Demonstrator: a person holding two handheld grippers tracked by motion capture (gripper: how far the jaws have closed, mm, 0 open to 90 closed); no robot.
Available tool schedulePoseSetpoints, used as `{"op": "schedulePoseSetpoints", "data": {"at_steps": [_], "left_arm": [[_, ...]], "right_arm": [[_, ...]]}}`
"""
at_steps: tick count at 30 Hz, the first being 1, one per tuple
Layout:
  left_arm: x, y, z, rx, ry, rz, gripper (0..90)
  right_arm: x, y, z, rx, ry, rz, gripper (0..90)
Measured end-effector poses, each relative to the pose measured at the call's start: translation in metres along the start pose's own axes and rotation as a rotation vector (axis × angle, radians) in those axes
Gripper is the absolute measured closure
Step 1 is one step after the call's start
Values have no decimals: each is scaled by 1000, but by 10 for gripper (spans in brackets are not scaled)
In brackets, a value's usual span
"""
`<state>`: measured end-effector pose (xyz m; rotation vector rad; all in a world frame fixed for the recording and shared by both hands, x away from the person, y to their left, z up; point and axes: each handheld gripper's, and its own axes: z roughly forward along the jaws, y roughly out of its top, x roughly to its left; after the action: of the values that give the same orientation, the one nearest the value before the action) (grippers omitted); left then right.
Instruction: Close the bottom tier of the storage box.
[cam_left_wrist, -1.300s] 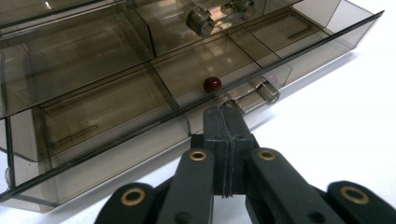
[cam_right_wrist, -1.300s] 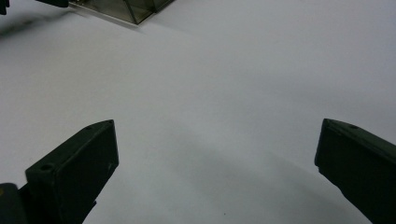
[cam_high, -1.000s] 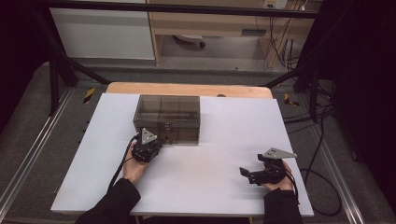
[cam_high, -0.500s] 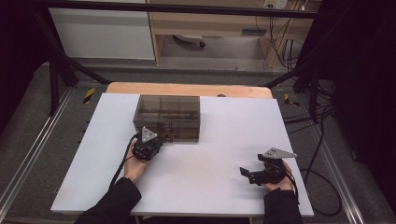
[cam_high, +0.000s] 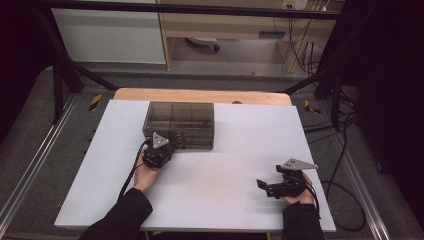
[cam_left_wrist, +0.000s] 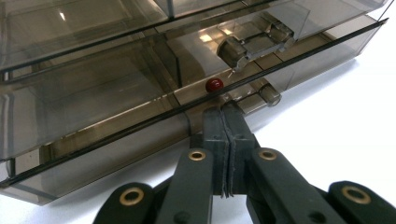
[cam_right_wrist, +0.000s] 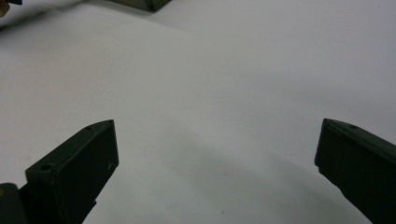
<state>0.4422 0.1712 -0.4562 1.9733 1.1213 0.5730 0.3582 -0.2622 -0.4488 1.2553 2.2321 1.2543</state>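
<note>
White tabletop (cam_high: 240, 200) over a wooden bench, grey carpet around, pale cabinets behind.

**Work item.** Smoke-tinted transparent plastic drawer box (cam_high: 180, 117), divided into compartments, standing at the far left-centre of the tabletop. Lowest shallow drawer (cam_left_wrist: 116, 154) seen from the front in the left gripper view. Small round red bead (cam_left_wrist: 214, 85) lying inside, just behind the front wall. Short clear cylindrical knob (cam_left_wrist: 270, 94) on the drawer front, just beside the jaw tips.

**Left gripper** (cam_left_wrist: 227, 109). Jaws pressed fully together, tips against the drawer front at mid-width. Nothing visible between the pads; cannot tell whether a thin lip of the front wall is pinched. Knob not held.

**Right gripper** (cam_right_wrist: 217, 126). Jaws spread wide, empty, over bare tabletop at the near right, well apart from the box.

**Step in hand (judged).** Working the lowest drawer by its front edge, most likely sliding it out or in. Right side idle.

**Next move (judged).**
1. Keep the pull or push straight along the drawer runners; avoid twisting, to prevent jamming.
2. Steady the box with the right gripper if the light body slides across the smooth top.
3. Move slowly, to keep the bead from rolling.

**Markings.** No brand, label or legible writing on the box, the grippers or the tabletop.
</note>
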Motion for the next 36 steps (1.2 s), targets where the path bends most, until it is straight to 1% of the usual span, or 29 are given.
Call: {"op": "schedulePoseSetpoints", "data": {"at_steps": [10,18,25,28,29,32,36], "left_arm": [[2,2,3,5,-1,-8,892],[3,3,3,-1,11,-14,892],[1,2,2,7,21,10,891],[0,2,-3,25,25,28,889],[-1,1,-5,23,26,34,888],[-2,-1,-15,19,13,45,888],[-2,-6,-29,21,-18,45,872]], "right_arm": [[0,0,0,2,0,-2,1],[0,0,0,-2,1,0,1],[1,0,0,2,2,-2,1],[0,0,0,0,1,-2,1],[0,0,0,-1,2,0,1],[0,0,0,-1,3,1,1],[0,0,0,0,4,-2,1]]}}
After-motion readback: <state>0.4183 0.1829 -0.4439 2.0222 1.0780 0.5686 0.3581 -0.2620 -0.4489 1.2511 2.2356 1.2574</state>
